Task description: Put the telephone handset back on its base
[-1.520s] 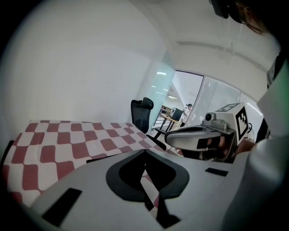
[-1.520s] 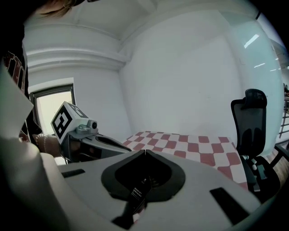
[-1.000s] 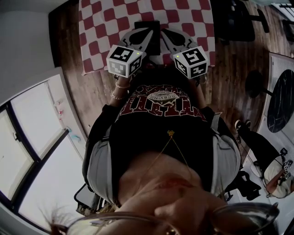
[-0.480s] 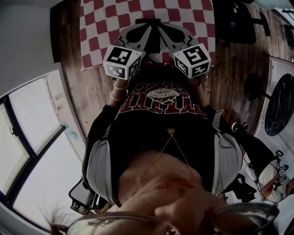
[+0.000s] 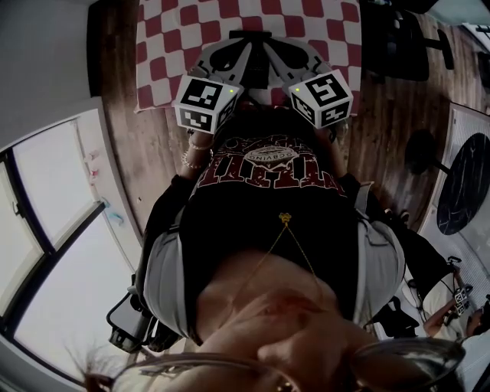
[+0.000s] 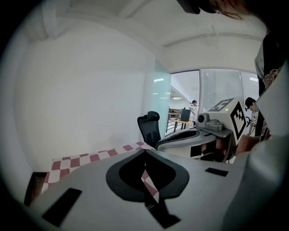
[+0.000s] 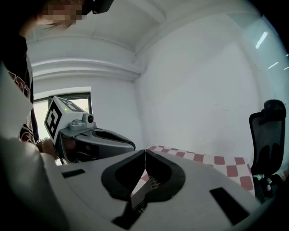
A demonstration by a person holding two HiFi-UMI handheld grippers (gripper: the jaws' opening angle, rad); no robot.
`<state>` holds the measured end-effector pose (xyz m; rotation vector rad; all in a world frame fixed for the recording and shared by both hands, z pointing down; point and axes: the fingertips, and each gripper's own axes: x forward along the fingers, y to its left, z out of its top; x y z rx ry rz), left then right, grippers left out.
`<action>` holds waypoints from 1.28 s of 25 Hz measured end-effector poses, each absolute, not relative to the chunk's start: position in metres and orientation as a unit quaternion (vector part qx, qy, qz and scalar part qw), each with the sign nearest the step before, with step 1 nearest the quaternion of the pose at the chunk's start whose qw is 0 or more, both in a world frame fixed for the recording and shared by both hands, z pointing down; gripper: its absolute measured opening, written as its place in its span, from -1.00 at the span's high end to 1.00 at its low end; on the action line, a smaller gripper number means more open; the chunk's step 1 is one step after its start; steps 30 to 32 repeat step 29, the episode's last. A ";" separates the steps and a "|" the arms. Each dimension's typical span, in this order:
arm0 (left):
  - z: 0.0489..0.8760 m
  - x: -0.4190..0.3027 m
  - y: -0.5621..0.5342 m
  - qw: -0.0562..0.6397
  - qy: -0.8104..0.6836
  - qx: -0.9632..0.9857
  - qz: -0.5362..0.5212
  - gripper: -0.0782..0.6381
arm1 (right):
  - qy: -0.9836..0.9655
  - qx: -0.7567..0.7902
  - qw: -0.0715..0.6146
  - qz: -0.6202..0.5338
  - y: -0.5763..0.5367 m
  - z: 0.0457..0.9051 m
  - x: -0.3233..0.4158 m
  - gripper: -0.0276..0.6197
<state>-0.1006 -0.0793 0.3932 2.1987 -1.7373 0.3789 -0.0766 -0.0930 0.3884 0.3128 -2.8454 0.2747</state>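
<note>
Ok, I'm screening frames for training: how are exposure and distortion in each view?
Head view: dim, strongly fisheyed, window blown out. Left gripper view: black round vignette, left claw in focus, wall bright. Right gripper view: same vignette, softer even light.

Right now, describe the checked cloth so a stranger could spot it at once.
Find the dark wood planks across the top of the head view. The cloth lies among them, straight ahead of the person. It alone is checked in red and white squares.

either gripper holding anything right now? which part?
Nothing held: left gripper and right gripper both show jaws shut together with nothing between them.
</note>
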 end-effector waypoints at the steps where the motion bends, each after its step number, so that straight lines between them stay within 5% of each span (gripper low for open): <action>1: 0.394 -0.101 -0.079 0.153 -0.607 0.767 0.139 0.75 | -0.981 0.106 0.133 0.094 -0.093 0.388 -0.078 0.85; 32: 0.401 -0.102 -0.081 0.143 -0.604 0.765 0.171 0.75 | -0.980 0.111 0.139 0.093 -0.096 0.393 -0.076 0.85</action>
